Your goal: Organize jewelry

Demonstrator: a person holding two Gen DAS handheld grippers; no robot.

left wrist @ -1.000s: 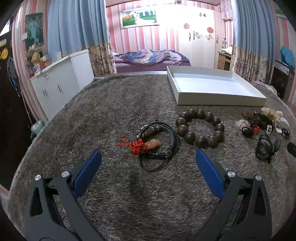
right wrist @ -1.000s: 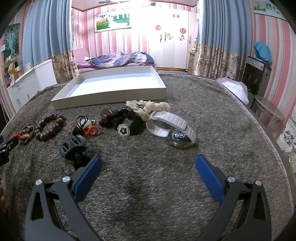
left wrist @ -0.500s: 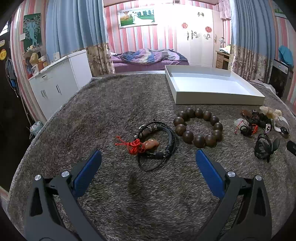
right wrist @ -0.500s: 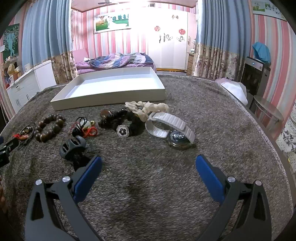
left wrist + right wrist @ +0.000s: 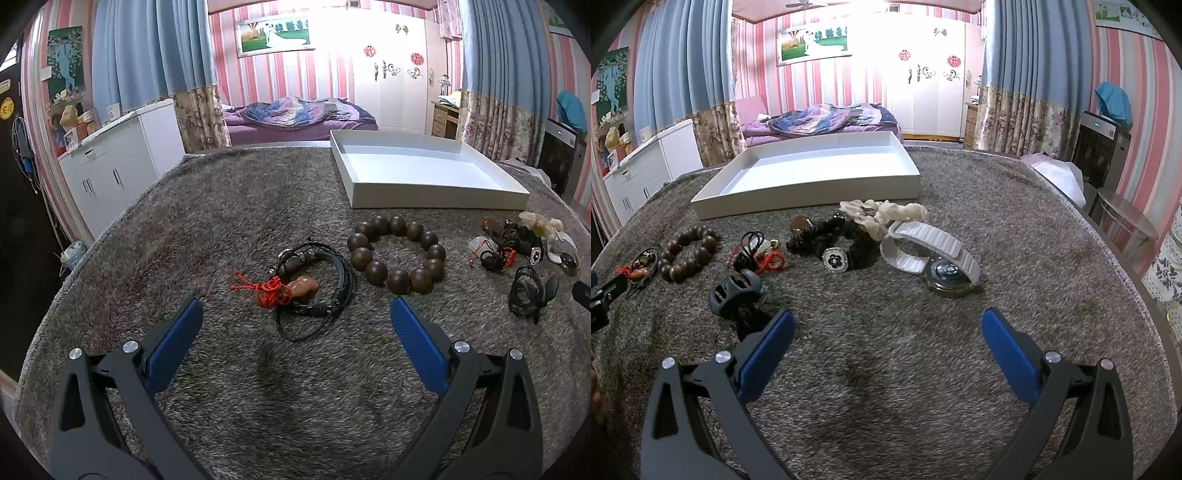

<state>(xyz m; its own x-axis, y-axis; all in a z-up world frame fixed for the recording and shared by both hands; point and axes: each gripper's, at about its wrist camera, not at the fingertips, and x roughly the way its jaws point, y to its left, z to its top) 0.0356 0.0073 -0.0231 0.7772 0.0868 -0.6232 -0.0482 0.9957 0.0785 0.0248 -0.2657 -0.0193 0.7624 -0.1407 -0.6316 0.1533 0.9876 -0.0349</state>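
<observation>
Grey shag covers the counter (image 5: 229, 206) in this striped bedroom. Both my hand-held grippers, left (image 5: 295, 317) and right (image 5: 886, 325), hover spread wide, holding nothing. Nearest my left lies the cord bracelet (image 5: 314, 284), then the bead bracelet (image 5: 397, 254); the watch (image 5: 934, 254) sits ahead of my right. Beyond, the tray (image 5: 436, 192) is empty, so I judge sorting hasn't started. Next I'd lower onto the cord.
</observation>
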